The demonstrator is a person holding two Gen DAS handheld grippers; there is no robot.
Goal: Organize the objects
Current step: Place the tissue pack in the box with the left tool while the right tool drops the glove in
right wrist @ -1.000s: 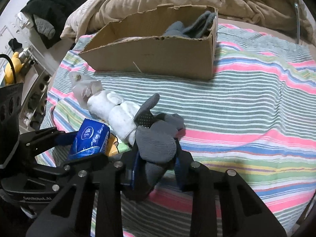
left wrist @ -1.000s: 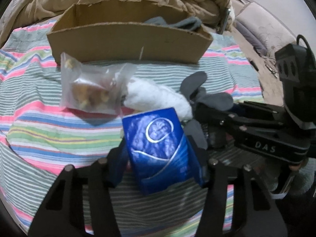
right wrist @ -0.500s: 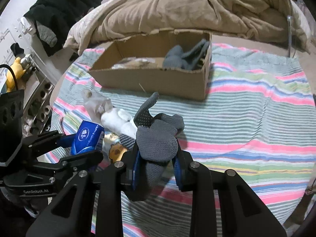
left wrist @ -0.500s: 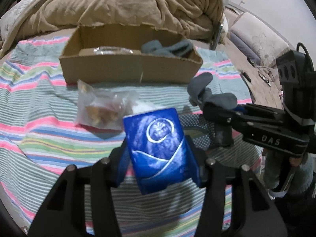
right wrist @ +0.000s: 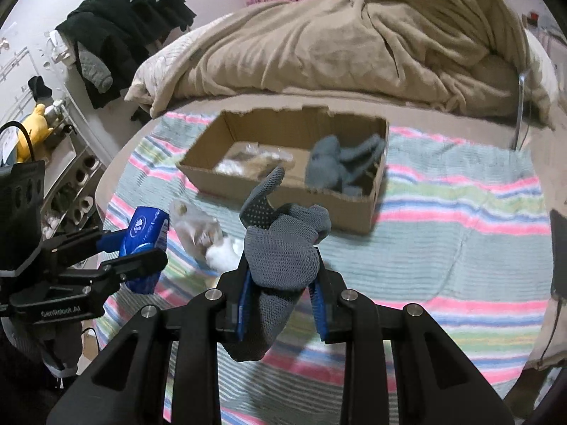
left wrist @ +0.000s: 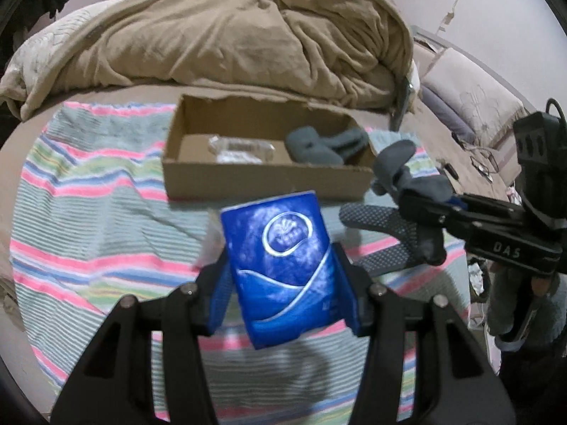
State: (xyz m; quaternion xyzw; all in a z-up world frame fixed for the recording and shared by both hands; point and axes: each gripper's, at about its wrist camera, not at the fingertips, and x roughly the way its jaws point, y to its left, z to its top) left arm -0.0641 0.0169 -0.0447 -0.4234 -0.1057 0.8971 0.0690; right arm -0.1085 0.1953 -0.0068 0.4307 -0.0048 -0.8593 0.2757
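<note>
Both tools are loaded and held above the striped blanket (right wrist: 443, 233), short of the cardboard box (right wrist: 354, 209) near its far edge. The left gripper (left wrist: 283, 276) is clamped on one blue tissue pack (left wrist: 283, 265); the right gripper (right wrist: 280, 283) pinches one grey glove (right wrist: 280, 248). This looks like the carry step; next, each load needs lifting over the box's near wall and releasing inside. In the box lie one grey glove (right wrist: 340, 166) and what seems one clear packet (left wrist: 241, 147). One plastic bag (right wrist: 195, 226) and one white bundle (right wrist: 226, 255) remain on the blanket, near its left edge.
</note>
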